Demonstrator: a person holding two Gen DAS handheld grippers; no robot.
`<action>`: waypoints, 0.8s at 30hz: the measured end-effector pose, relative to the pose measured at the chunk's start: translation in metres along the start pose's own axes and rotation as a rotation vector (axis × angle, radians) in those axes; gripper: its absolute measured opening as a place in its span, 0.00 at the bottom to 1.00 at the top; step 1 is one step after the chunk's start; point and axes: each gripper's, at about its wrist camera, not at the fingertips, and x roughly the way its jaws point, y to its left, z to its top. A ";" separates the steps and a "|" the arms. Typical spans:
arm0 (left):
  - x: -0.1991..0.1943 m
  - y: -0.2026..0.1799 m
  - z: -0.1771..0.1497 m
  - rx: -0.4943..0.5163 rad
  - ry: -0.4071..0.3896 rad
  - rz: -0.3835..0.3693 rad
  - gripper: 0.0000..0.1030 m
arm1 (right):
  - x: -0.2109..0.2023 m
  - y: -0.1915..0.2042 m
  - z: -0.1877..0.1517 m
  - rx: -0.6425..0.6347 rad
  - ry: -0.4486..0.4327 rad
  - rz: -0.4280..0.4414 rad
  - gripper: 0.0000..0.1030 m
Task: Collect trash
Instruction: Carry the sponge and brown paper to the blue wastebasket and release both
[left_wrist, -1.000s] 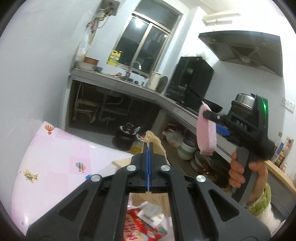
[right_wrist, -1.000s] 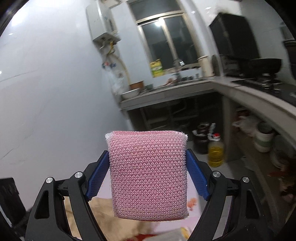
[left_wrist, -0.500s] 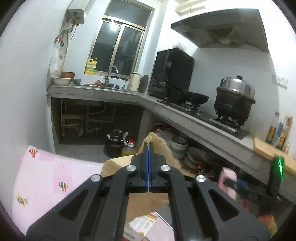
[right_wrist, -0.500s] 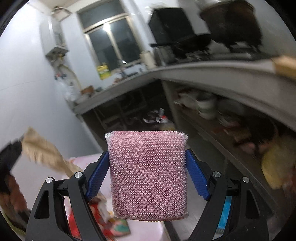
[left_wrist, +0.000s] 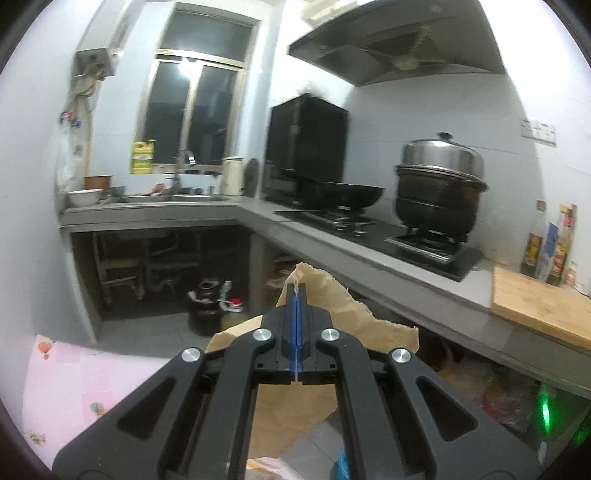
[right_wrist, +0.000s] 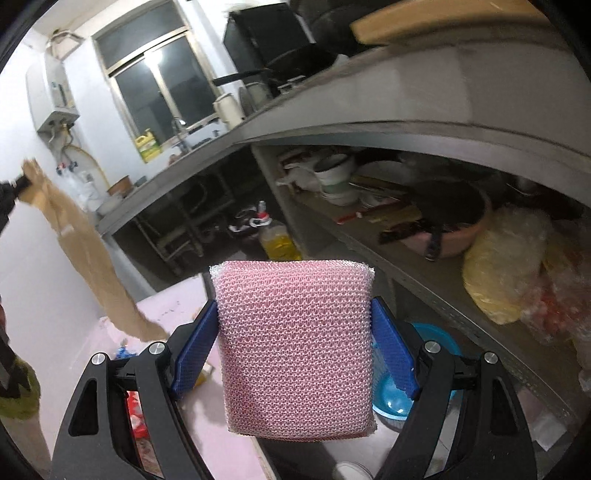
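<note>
My left gripper (left_wrist: 296, 295) is shut on the top edge of a torn brown paper bag (left_wrist: 351, 321), which hangs below and behind its black arms. In the right wrist view the same brown paper bag (right_wrist: 85, 251) dangles at the far left over the pink table (right_wrist: 173, 306). My right gripper (right_wrist: 295, 332) is shut on a pink mesh scrubbing sponge (right_wrist: 295, 347), its blue pads (right_wrist: 393, 347) pressing both sides. A blue basket (right_wrist: 391, 398) sits on the floor right behind the sponge.
A grey counter (left_wrist: 369, 254) runs along the right with a wok (left_wrist: 347, 194), a steamer pot (left_wrist: 439, 184) and a cutting board (left_wrist: 543, 306). Its lower shelf (right_wrist: 406, 266) holds bowls and bags. An oil bottle (right_wrist: 277, 240) stands on the floor. Red wrappers (right_wrist: 138, 424) lie on the table.
Both grippers swung right, away from the table toward the counter. The right gripper dropped low with the sponge, down to the shelf's level. The left gripper lifted the paper bag off the table.
</note>
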 end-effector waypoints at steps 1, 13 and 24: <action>0.005 -0.011 -0.001 0.003 0.006 -0.020 0.00 | 0.000 -0.006 -0.002 0.008 0.003 -0.009 0.77; 0.070 -0.096 -0.063 -0.012 0.215 -0.215 0.00 | 0.011 -0.065 -0.019 0.086 0.042 -0.107 0.77; 0.155 -0.147 -0.163 -0.005 0.505 -0.268 0.00 | 0.035 -0.127 -0.048 0.169 0.116 -0.224 0.77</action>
